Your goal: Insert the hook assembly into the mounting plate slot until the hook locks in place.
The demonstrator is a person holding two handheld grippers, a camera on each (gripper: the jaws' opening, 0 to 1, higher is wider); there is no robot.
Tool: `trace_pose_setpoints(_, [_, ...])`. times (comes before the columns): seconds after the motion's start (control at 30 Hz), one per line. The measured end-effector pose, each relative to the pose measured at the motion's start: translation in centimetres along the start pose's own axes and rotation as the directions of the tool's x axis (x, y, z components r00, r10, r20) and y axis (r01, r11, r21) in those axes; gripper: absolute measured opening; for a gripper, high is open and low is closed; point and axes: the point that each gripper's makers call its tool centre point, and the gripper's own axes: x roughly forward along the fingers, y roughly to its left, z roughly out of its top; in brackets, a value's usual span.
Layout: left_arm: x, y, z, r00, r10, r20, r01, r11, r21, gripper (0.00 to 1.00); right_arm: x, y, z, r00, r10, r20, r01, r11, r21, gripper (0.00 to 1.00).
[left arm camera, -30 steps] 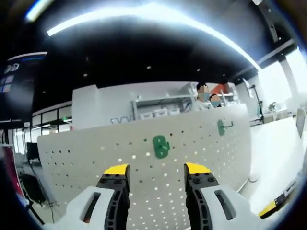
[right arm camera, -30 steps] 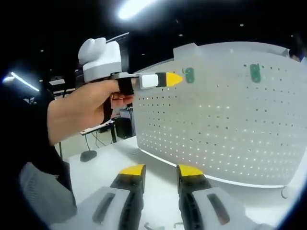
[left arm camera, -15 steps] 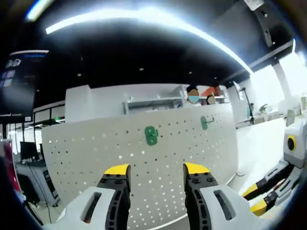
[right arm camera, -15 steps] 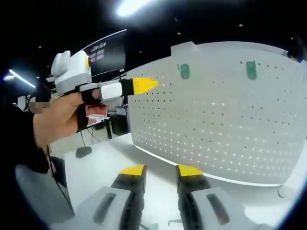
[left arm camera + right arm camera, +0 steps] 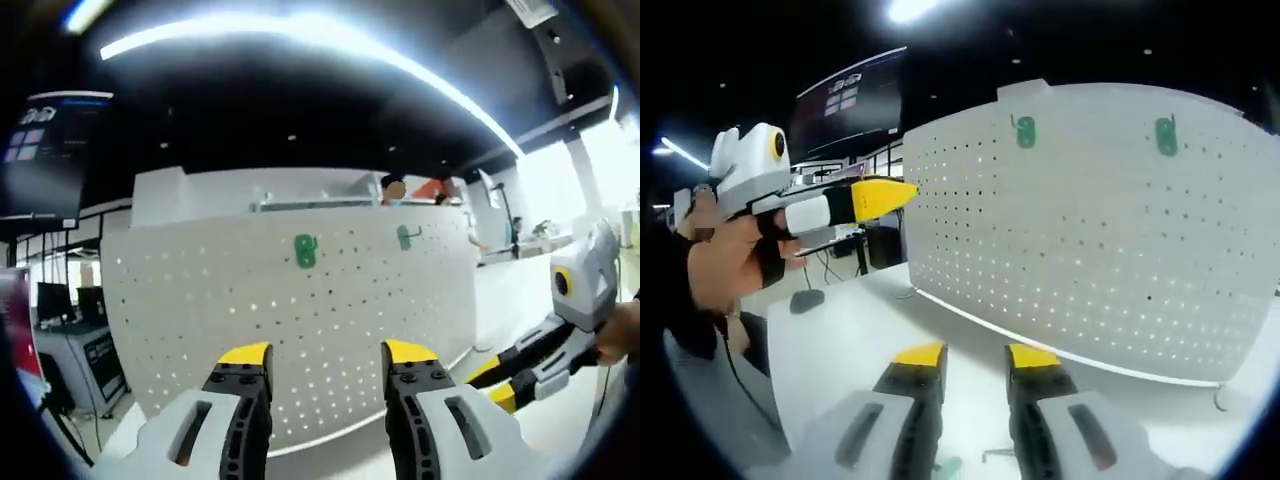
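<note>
A white pegboard mounting plate (image 5: 300, 320) stands upright on the white counter (image 5: 855, 345), with 2 green hook assemblies, one (image 5: 306, 250) left, one (image 5: 405, 237) right, seated high on its face, long axes vertical, prongs apparently jutting off the board. The left tool (image 5: 325, 365) and right tool (image 5: 975, 365) are both held off the plate, jaws apart and empty. Whether either hook has locked cannot be told; judged from here, the step calls for closing in square to the plate and pressing straight along the slot, not twisting.
</note>
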Motion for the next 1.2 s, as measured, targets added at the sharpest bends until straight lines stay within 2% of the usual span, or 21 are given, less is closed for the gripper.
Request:
trace_pose_setpoints(0.13, [-0.9,-1.4,-0.8,0.999,-0.034,-0.004,0.034,0.999,0.013,0.44,0.1,-0.1,-0.6,1.0,-0.004,-0.022,0.004,1.0,-0.002,0.21])
trace_pose_setpoints(0.23, [-0.9,-2.0,-2.0,0.998,-0.057,-0.034,0.057,0.998,0.0,0.43,0.2,-0.1,-1.1,0.999,-0.005,-0.039,0.005,1.0,-0.006,0.21])
trace_pose_setpoints(0.53, [-0.7,-2.9,-1.6,0.996,-0.092,-0.02,0.092,0.996,0.014,0.43,0.7,0.3,-3.7,0.991,0.008,-0.133,-0.01,1.0,-0.012,0.21])
trace_pose_setpoints(0.6, [-0.7,-3.0,-1.5,0.995,-0.097,-0.017,0.097,0.995,0.015,0.43,0.7,0.5,-4.5,0.986,0.017,-0.166,-0.018,1.0,-0.002,0.21])
trace_pose_setpoints(0.63, [-0.7,-3.2,-1.4,0.995,-0.103,-0.015,0.103,0.995,0.016,0.43,0.7,0.5,-5.5,0.978,0.019,-0.21,-0.021,1.0,-0.005,0.21])
trace_pose_setpoints(0.83, [-0.6,-3.6,-1.5,0.992,-0.121,-0.015,0.122,0.992,0.02,0.43,0.8,1.2,-8.0,0.95,0.034,-0.31,-0.039,0.999,-0.011,0.21])
trace_pose_setpoints(1.0, [-0.5,-3.8,-1.6,0.991,-0.132,-0.017,0.133,0.991,0.023,0.42,0.9,1.8,-9.0,0.937,0.049,-0.345,-0.058,0.998,-0.016,0.2])
trace_pose_setpoints(1.2, [-0.4,-3.9,-1.9,0.989,-0.145,-0.027,0.145,0.989,0.032,0.41,0.9,2.4,-10.4,0.913,0.065,-0.403,-0.08,0.997,-0.021,0.19])
